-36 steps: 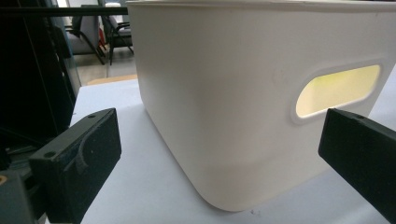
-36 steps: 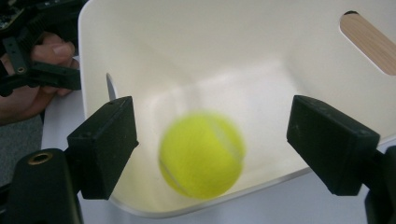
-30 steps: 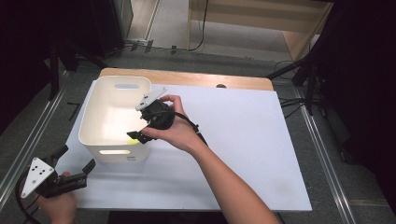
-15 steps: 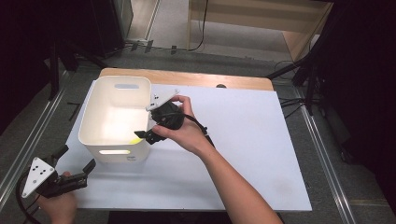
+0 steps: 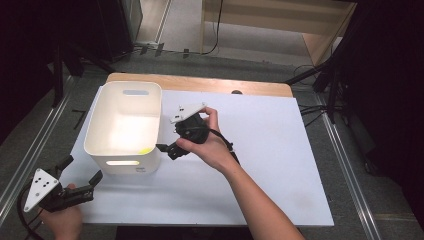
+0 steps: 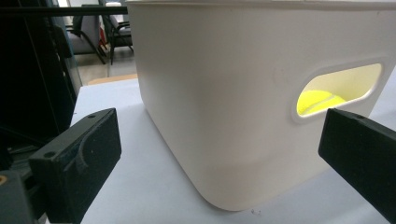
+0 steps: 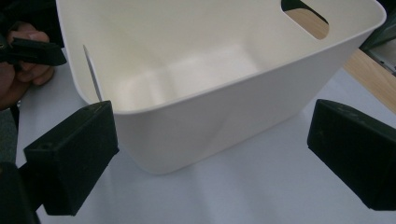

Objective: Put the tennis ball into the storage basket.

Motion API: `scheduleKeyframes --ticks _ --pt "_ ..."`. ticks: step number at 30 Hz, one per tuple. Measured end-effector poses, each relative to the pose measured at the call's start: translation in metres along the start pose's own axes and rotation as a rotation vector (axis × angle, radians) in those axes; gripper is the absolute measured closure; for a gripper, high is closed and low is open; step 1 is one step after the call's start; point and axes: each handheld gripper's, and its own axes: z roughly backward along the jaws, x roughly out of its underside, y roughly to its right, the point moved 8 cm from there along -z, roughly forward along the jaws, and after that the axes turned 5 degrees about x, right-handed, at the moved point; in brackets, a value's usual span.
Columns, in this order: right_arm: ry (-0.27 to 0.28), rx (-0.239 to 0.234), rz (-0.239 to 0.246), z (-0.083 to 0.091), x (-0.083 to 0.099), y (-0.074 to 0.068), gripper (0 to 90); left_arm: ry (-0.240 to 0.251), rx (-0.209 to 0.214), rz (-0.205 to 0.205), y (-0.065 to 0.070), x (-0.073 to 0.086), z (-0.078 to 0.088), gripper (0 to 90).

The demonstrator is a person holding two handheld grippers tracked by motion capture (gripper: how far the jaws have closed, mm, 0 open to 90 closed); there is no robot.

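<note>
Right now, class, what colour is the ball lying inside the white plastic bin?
Yellow-green ball, seen best in the left gripper view through the white plastic bin's handle slot.

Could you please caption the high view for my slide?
Right gripper, jaws open, beside the white bin holding a yellow ball.

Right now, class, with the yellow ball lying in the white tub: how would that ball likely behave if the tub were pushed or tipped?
The ball is round and lies loose, so it would probably roll. The tub has tall walls, likely keeping it inside. Its fuzzy look suggests it is light and not fragile.
</note>
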Motion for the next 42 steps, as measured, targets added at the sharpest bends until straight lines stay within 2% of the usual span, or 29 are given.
scheduleKeyframes --ticks 4,5,17,31,42 --pt "0.002 -0.002 -0.006 0.005 0.007 0.003 0.0 -0.002 -0.001 -0.001 0.000 0.000 0.000 0.0" --pt "0.000 0.013 -0.020 0.008 0.011 0.005 0.0 -0.002 -0.001 -0.001 0.000 0.000 0.000 0.0" --pt "0.036 0.040 -0.050 0.025 0.037 0.016 0.0 -0.005 -0.002 -0.001 0.000 0.000 0.000 0.0" --pt "0.063 0.087 -0.097 0.044 0.079 0.027 0.0 -0.009 -0.003 -0.004 0.001 0.001 0.000 0.0" --pt "0.079 0.128 -0.152 0.054 0.111 0.038 0.0 -0.011 -0.003 -0.008 0.001 0.001 -0.001 0.0"
